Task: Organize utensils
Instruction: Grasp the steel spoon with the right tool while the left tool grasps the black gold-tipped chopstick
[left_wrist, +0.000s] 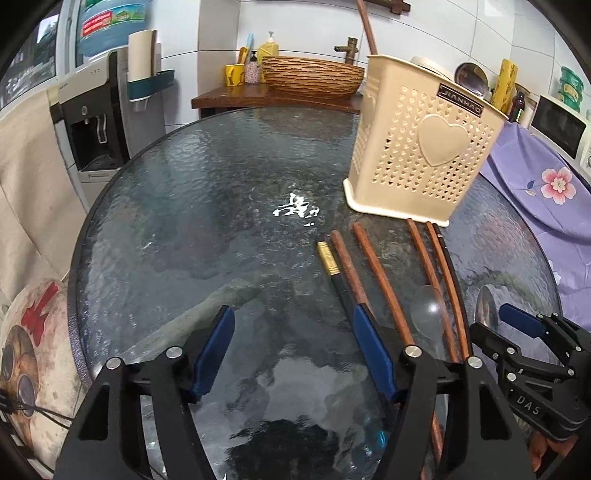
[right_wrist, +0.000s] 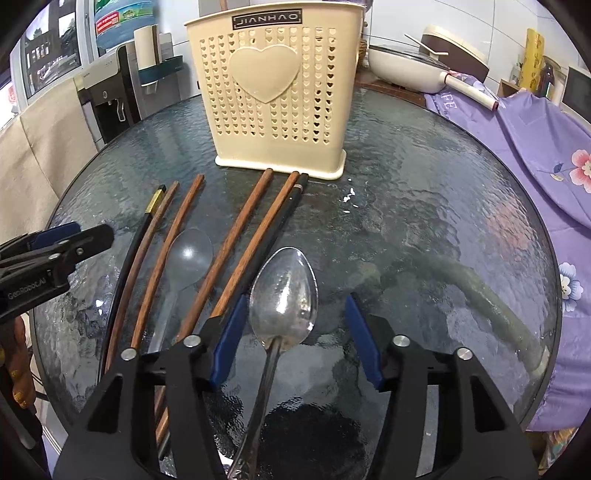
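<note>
Nothing is sorted yet, as far as I can judge: every utensil I can see lies on the glass surface (left_wrist: 192, 206) in front of the cream holder (left_wrist: 417, 147), and I see nothing standing up out of that holder.

From my left wrist, my left fingers (left_wrist: 291, 354) are spread wide and released, hovering over bare glass short of the holder and to its left, grasping nothing. The black chopstick with the gold end (left_wrist: 332, 266) and the brown wooden chopsticks (left_wrist: 384, 284) fan out from the holder's foot toward me, with the clear plastic spoon (left_wrist: 428, 310) lying among them. My right fingers (left_wrist: 495, 328) show at the right edge, near the metal spoon; from here I cannot tell how far they are parted.

From my right wrist, my right fingers (right_wrist: 291, 336) are open, one on each side of the metal spoon (right_wrist: 284, 291) where bowl meets handle, not yet clenched on it. That spoon lies flat, bowl pointing at the holder (right_wrist: 273, 96). Chopsticks (right_wrist: 236, 236) and the plastic spoon (right_wrist: 188, 258) lie on the holder's near side, left of the metal spoon. I judge the whole job remains: each spoon and chopstick has to be lifted and stood in the holder, starting with this spoon.
</note>
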